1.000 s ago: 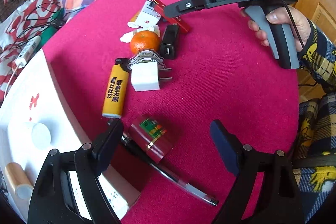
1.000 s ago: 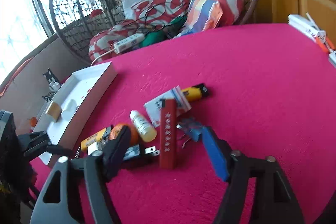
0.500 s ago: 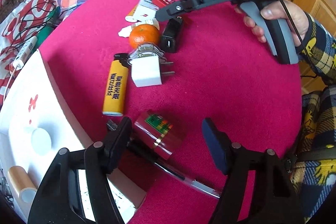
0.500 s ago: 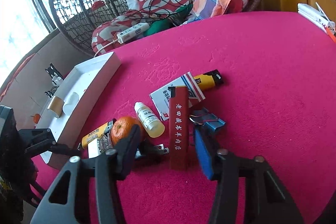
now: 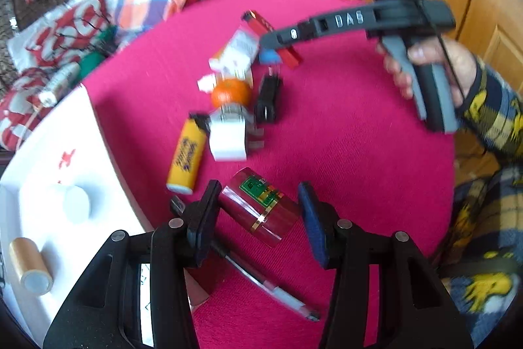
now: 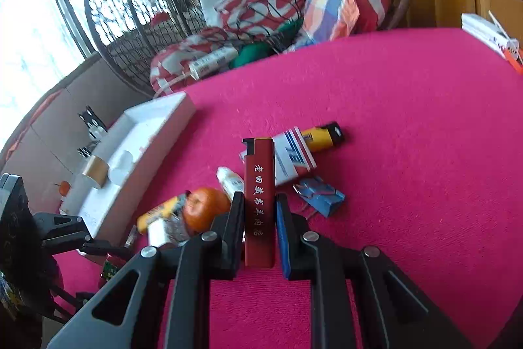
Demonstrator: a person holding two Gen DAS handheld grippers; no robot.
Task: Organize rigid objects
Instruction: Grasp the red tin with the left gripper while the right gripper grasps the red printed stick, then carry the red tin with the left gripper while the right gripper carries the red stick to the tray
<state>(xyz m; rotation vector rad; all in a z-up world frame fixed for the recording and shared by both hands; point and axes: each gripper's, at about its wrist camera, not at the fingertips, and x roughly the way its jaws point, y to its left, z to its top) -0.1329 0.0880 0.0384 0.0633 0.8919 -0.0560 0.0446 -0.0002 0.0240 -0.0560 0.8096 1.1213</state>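
My right gripper [image 6: 260,218] is shut on a long red lighter [image 6: 259,195] with white characters, its near end between the pads; the lighter also shows in the left wrist view [image 5: 274,44] under the right gripper [image 5: 278,38]. My left gripper [image 5: 256,215] is open, its fingers on either side of a dark red cylinder [image 5: 260,206] with a green label, lying on the pink tablecloth [image 5: 343,152]. A pen [image 5: 261,283] lies under the left finger.
A white tray [image 5: 49,185] at the left holds a gold roll [image 5: 29,265] and a white cap [image 5: 76,205]. A yellow lighter [image 5: 186,159], white charger [image 5: 228,136], orange [image 5: 230,92], black adapter [image 5: 268,100], cigarette pack [image 6: 291,159] and blue clip [image 6: 322,195] lie mid-table.
My right gripper moved forward and closed its fingers onto the red lighter. My left gripper advanced until its open fingers stand on either side of the dark red cylinder.
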